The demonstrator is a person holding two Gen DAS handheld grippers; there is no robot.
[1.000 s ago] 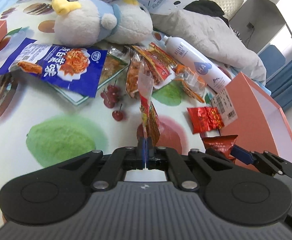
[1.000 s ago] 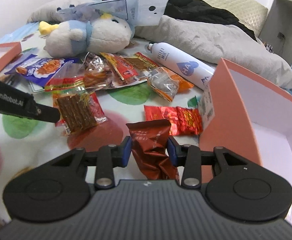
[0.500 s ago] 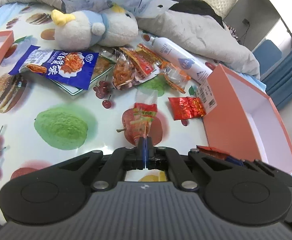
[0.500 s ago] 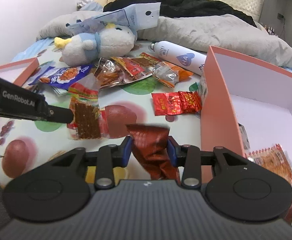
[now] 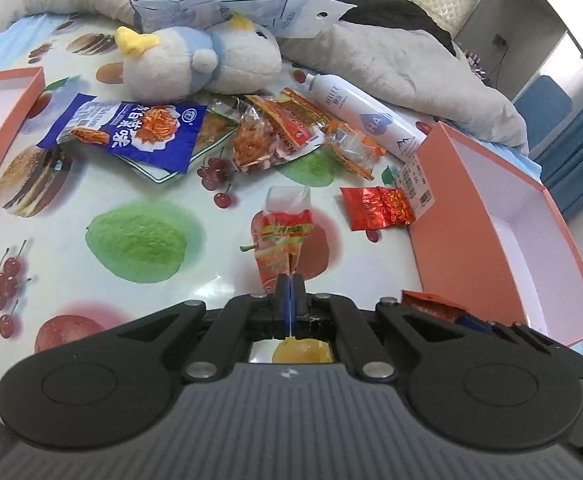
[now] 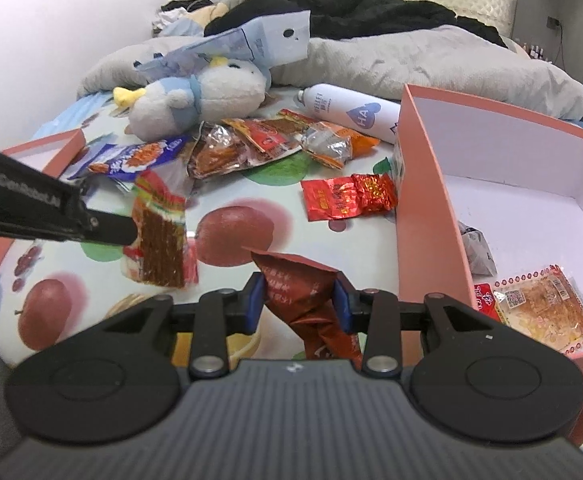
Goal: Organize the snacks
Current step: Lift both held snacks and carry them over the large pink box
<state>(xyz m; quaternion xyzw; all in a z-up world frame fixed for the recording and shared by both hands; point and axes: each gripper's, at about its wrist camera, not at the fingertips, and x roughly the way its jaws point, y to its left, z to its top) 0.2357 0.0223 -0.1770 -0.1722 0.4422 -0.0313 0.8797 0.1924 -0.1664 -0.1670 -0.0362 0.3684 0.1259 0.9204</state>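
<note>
My left gripper (image 5: 289, 285) is shut on a clear red-and-orange snack packet (image 5: 285, 236), which hangs above the fruit-print cloth (image 5: 143, 236). From the right wrist view that packet (image 6: 159, 236) shows brown strips inside, pinched by the left gripper (image 6: 129, 232). My right gripper (image 6: 298, 300) is shut on a dark red snack bag (image 6: 307, 300), pads pressing both its sides, just left of the pink box (image 6: 419, 216). The same bag (image 5: 431, 304) peeks out at lower right in the left wrist view. Inside the pink box lie an orange snack packet (image 6: 543, 304) and a grey packet (image 6: 475, 248).
Loose snacks lie on the cloth: a blue bag (image 5: 131, 132), orange packets (image 5: 283, 132), a shiny red packet (image 5: 379, 208). A plush toy (image 5: 199, 68), a white bottle (image 5: 363, 116) and a grey blanket (image 5: 403, 64) sit behind. A second pink box (image 5: 7, 120) stands at the left.
Both grippers have risen and pulled back from the snack pile with their packets held. The pink box's inside has come into the right wrist view.
</note>
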